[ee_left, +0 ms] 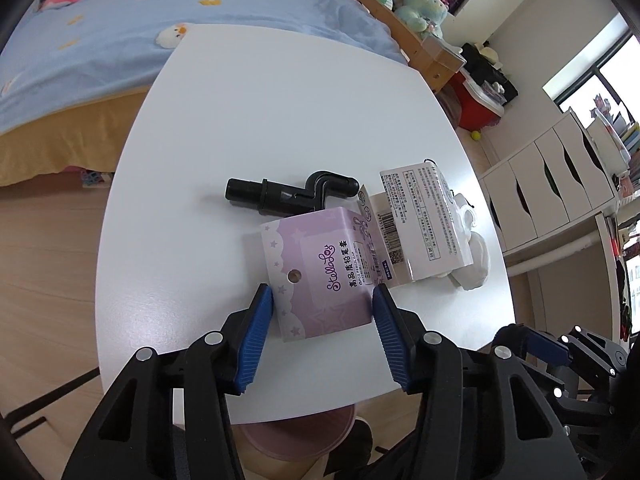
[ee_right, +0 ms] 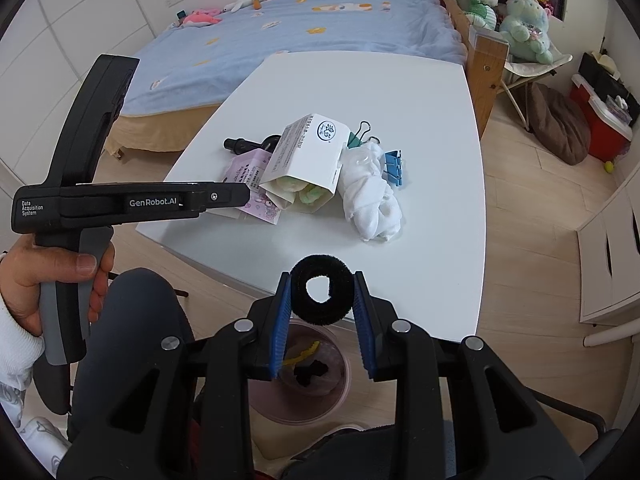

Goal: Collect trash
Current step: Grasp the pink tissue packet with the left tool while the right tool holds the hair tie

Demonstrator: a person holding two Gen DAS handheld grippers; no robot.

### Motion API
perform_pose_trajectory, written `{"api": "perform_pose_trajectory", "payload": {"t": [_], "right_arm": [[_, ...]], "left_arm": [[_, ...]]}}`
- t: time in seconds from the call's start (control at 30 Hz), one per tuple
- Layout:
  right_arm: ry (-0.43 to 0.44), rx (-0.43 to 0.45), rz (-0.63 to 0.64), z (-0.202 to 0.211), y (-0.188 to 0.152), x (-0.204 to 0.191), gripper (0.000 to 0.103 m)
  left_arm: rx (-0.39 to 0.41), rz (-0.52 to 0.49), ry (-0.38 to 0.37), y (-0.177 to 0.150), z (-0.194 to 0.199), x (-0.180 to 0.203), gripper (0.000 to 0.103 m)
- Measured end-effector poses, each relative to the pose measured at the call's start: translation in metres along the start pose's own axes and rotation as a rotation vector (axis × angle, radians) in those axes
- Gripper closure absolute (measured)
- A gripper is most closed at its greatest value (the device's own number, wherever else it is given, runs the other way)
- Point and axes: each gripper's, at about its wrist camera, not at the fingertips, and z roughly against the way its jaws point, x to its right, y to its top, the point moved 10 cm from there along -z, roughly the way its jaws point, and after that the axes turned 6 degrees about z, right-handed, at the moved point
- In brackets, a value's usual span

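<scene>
Bedroom, white counter (ee_left: 280, 120) beside bed. Left gripper (ee_left: 322, 300) fingers spread wide, straddling purple card packet (ee_left: 320, 276), touching or not unclear. Right gripper (ee_right: 322, 294) pinches black fuzzy ring (ee_right: 322, 292) directly above pink bin (ee_right: 300, 384) below counter edge; nearer the drop.

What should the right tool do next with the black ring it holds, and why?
Probably open the right tool and drop the black fuzzy ring. The ring sits clamped between the blue pads, past the white table edge, with the pink bin just below, already holding scraps.
</scene>
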Motion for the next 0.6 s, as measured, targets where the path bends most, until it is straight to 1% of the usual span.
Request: {"api": "perform_pose_trajectory", "payload": {"t": [0.2,0.6], "right_arm": [[-0.001,0.001,0.000,-0.001,0.000,0.000,0.073],[-0.001,0.014,0.005,0.002,0.002,-0.004,0.073]], "left_arm": [[0.001,-0.007,-0.009,-0.001,0.001,-0.001,0.053],[0.050,-0.079,0.003,0.002,0.018,0.001,0.055]]}}
